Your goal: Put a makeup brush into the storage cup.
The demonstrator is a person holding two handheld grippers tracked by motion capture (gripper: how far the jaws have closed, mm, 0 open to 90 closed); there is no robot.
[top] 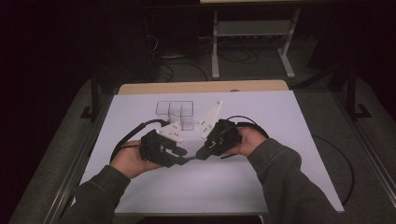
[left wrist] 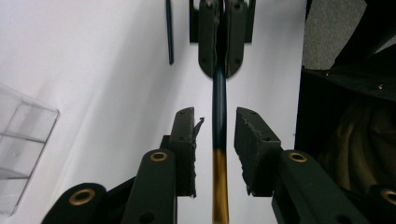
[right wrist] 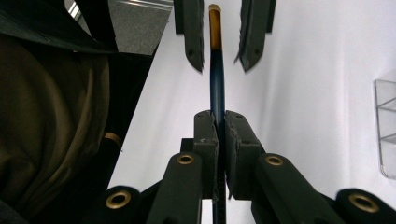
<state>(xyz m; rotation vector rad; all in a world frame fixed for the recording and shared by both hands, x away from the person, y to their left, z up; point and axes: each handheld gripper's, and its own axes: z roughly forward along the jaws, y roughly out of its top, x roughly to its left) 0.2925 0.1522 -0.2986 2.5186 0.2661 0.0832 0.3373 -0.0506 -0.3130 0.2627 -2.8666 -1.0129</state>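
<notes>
Above the white tabletop, the right gripper clamps a dark-blue, gold-tipped pen as the left gripper, fingers parted around it, should close squarely before release.

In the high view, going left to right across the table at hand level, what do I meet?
Person's left hand → left tongs, jaws open around the pen's end → dark pen bridging the two → right tongs, shut on the pen → person's right hand.
</notes>
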